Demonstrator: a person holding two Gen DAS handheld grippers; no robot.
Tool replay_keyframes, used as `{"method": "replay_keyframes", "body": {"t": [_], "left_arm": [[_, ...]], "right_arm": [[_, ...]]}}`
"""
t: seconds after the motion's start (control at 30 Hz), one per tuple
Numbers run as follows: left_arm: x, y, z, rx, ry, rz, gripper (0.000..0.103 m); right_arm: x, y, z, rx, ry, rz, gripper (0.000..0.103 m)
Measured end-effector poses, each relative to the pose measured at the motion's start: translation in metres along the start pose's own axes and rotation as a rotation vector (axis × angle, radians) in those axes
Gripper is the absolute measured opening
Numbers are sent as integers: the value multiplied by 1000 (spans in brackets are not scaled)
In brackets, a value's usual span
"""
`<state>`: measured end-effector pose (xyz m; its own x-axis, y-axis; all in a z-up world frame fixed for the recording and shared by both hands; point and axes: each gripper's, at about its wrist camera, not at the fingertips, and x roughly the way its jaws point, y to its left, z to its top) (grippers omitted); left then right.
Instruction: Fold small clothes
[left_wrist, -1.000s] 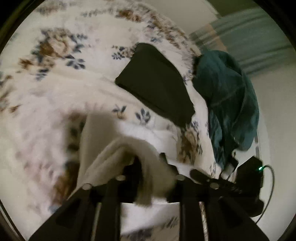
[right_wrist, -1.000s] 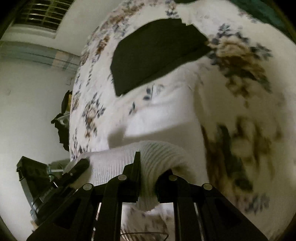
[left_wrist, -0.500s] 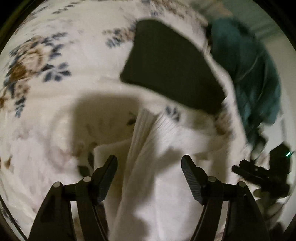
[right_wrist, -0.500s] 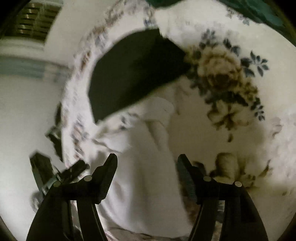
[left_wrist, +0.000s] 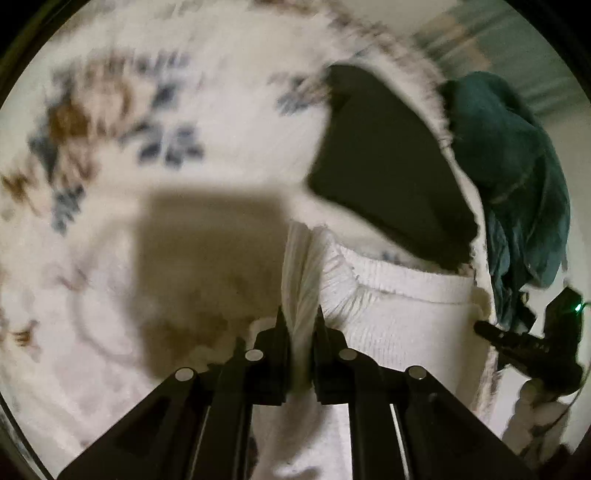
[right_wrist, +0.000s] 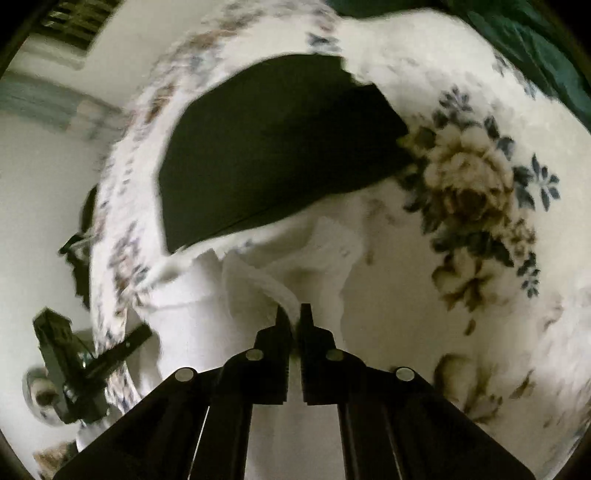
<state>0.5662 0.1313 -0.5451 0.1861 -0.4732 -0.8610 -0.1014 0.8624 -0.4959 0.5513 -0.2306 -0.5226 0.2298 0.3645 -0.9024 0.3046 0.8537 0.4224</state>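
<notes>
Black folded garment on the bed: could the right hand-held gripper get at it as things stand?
Probably not right away. The right hand-held gripper is shut on the white knit garment, so it would have to let go first. Otherwise the black folded garment lies uncovered on the floral bedspread just beyond, with nothing between.

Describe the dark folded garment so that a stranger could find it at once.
Start from the white floral-print bedspread that covers the bed. The flat black folded cloth lies on it near the edge, beyond the white ribbed knit garment. It alone is smooth and black; the crumpled teal garment beside it is greenish.
</notes>
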Motion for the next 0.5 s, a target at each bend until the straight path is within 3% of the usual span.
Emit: {"method": "replay_keyframes", "body": {"t": [0.07, 0.13, 0.2, 0.27, 0.33, 0.37, 0.4, 0.43, 0.47, 0.5], "left_arm": [[7, 0, 4, -3, 29, -2, 12], [-1, -3, 1, -3, 34, -14, 24], [-14, -7, -5, 8, 14, -10, 47], [-26, -13, -9, 37, -24, -2, 53], [-24, -22, -10, 86, -30, 4, 53], [-19, -26, -8, 108, -14, 1, 52], [-13, -30, -7, 132, -9, 4, 41], [-10, -32, -8, 153, -22, -8, 15], [-9, -35, -8, 164, -26, 4, 5], [-15, -35, -7, 169, -50, 11, 5]], "right_arm": [[16, 7, 8, -40, 57, -43, 5], [19, 6, 10, -21, 86, -31, 8], [9, 5, 8, -19, 48, -20, 25], [0, 5, 6, -15, 13, -16, 47], [4, 7, 5, -16, 23, 14, 49], [6, 9, 4, -21, 37, 2, 49], [10, 12, 2, -35, 45, -13, 46], [9, 16, -1, -58, 19, -36, 34], [7, 21, -2, -82, -7, -66, 5], [0, 26, -4, -99, -41, -73, 4]]}}
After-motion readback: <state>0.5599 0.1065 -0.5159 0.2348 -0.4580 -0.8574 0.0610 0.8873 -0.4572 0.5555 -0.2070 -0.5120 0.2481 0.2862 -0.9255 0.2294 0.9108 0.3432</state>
